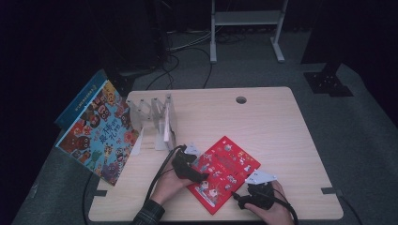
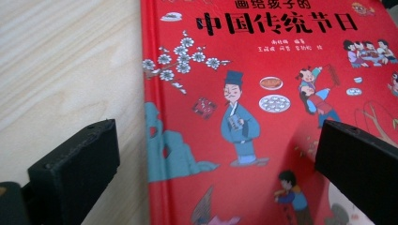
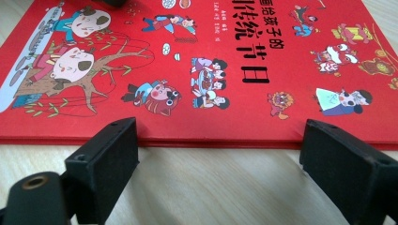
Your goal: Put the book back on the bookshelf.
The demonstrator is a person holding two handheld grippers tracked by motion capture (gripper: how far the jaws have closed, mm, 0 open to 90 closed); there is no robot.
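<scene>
A red picture book (image 1: 225,171) with cartoon figures and black title characters lies flat on the wooden table (image 1: 281,136), near its front edge. My left gripper (image 1: 201,176) is at the book's left side and stands open. In the left gripper view (image 2: 216,140), one jaw is over bare wood and the other over the red cover (image 2: 263,93), with the spine edge between them. My right gripper (image 1: 241,199) is at the book's near right edge, also open. In the right gripper view (image 3: 218,136), both jaws stand just short of the book's edge (image 3: 211,70), with nothing between them.
A large blue picture book (image 1: 98,133) leans at the table's left edge. Beside it stands a clear slotted book rack (image 1: 148,112) holding one thin white book (image 1: 166,124). A cable hole (image 1: 241,100) sits at the back of the table. Cables trail from both grippers.
</scene>
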